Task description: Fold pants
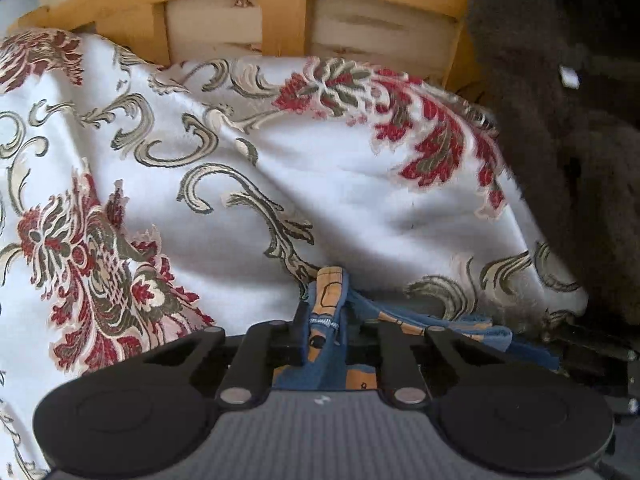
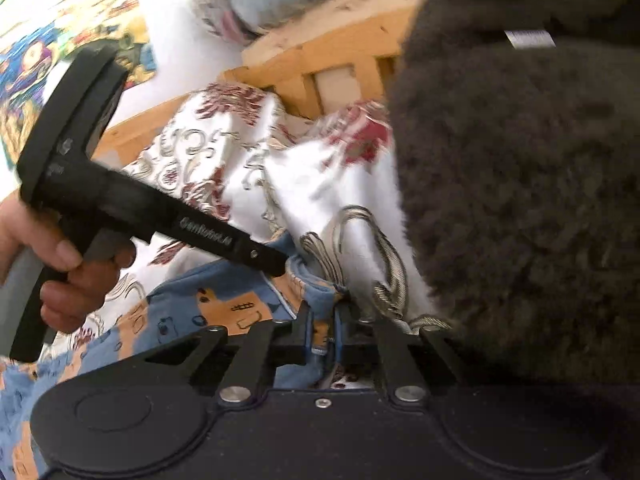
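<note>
Both the left gripper and right gripper have jaws pinched on the blue pants; a dark fuzzy blanket at 3 o'clock hides the bedspread.

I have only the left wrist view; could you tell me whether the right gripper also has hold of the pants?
Observer: Yes, the right gripper is shut on the pants at a blue hem.
Operator: Thank you. Is the left gripper visible from there?
Observer: Yes, a hand grips its handle, at the left.
Operator: What lies to the right?
Observer: A dark fuzzy blanket fills that side.
</note>
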`<state>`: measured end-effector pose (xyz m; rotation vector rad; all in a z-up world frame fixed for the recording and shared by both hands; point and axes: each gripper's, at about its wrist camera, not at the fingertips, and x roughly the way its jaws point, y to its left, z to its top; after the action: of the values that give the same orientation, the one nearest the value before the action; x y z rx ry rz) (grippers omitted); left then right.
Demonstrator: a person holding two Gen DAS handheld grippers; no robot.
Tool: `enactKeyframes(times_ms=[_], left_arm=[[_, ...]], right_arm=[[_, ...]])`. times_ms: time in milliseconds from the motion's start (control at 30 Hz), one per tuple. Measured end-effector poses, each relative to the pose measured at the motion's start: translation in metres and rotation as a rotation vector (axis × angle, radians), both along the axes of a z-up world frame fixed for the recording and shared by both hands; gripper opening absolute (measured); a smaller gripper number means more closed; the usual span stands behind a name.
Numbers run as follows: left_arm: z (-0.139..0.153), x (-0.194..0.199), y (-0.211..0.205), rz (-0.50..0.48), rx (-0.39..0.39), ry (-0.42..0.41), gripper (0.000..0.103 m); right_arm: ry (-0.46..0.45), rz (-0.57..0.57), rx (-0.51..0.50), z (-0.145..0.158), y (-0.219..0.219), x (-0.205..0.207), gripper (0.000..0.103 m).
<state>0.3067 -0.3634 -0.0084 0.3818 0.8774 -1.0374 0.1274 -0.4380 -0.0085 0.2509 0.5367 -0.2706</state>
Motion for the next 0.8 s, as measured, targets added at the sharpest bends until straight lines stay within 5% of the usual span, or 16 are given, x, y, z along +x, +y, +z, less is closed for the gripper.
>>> enactKeyframes(times_ms=[200,367,433,500,567,667,800], left_arm=[[0.029,0.001,0.058,0.043,-0.2,0.044,0.015],[0.047,-0.011,0.129,0.11,-0.292,0.054,0.021],[0.045,-0.011,0.16,0.182,-0.314,0.078,0.029],[0.037,-0.009,0.19,0.273,-0.328,0.131,0.057],[0.022,-0.02,0.226,0.39,-0.331,0.188,0.071],[0.0,-0.034,0.277,0.524,-0.393,0.321,0.071],[-0.014,-0.044,0.298,0.601,-0.485,0.436,0.071]], right_arm=[[-0.104,0.156,-0.188,0.017,0.039,-0.017,0.01],[-0.167,0.337,-0.328,0.026,0.08,-0.033,0.01],[-0.15,0.427,-0.375,0.024,0.1,-0.037,0.01],[-0.09,0.536,-0.437,0.015,0.123,-0.042,0.01],[-0.012,0.653,-0.48,0.001,0.144,-0.047,0.01],[0.044,0.737,-0.546,-0.014,0.166,-0.05,0.01],[0.069,0.718,-0.491,-0.018,0.163,-0.046,0.011]])
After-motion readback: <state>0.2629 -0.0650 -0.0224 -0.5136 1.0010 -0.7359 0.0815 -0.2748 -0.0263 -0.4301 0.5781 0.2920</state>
